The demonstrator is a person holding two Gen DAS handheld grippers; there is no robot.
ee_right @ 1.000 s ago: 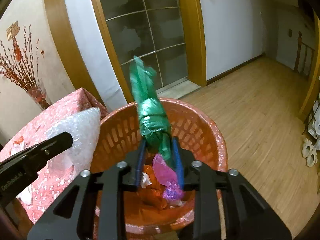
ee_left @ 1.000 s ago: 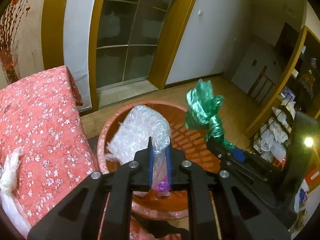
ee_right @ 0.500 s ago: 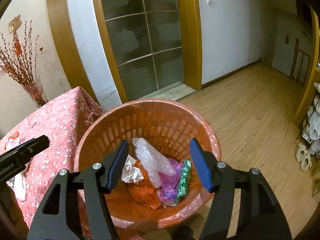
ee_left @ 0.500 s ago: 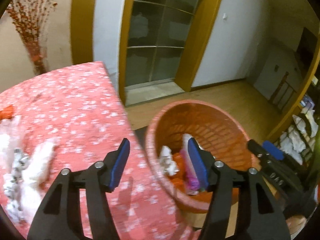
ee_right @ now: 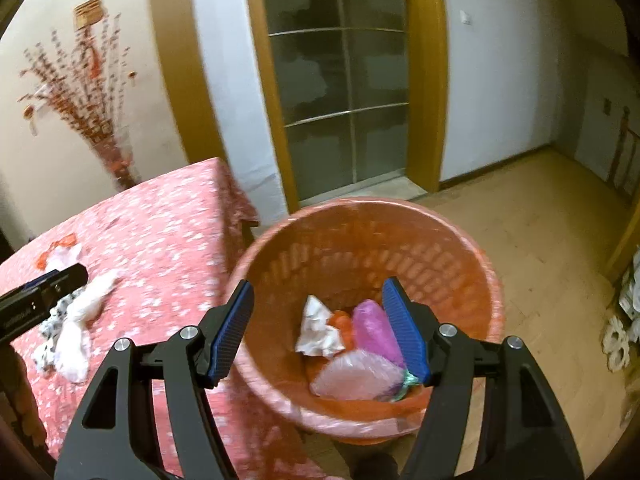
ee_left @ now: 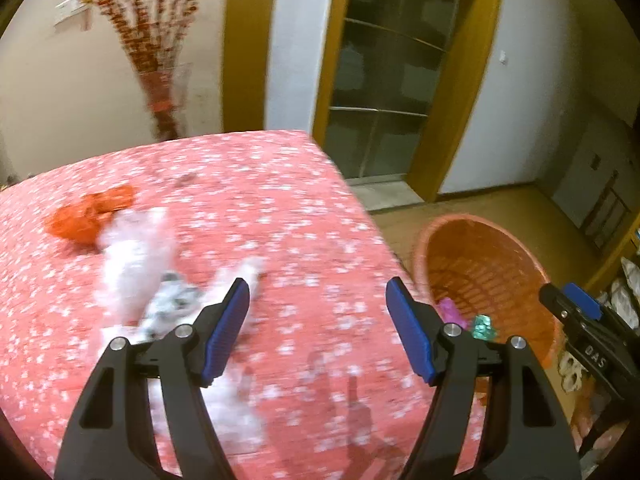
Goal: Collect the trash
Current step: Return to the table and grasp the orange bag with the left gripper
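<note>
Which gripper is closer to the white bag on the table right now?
Left. The left gripper, jaws opening and empty, hangs over the table with the white bag just left of its fingers. The right gripper, also opening and empty, is over the basket.

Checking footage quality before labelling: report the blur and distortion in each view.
Left wrist: strong motion smear over the tablecloth and white trash; the left gripper stays sharp. Right wrist: milder blur on the basket rim; fisheye bends the door frame in both.
</note>
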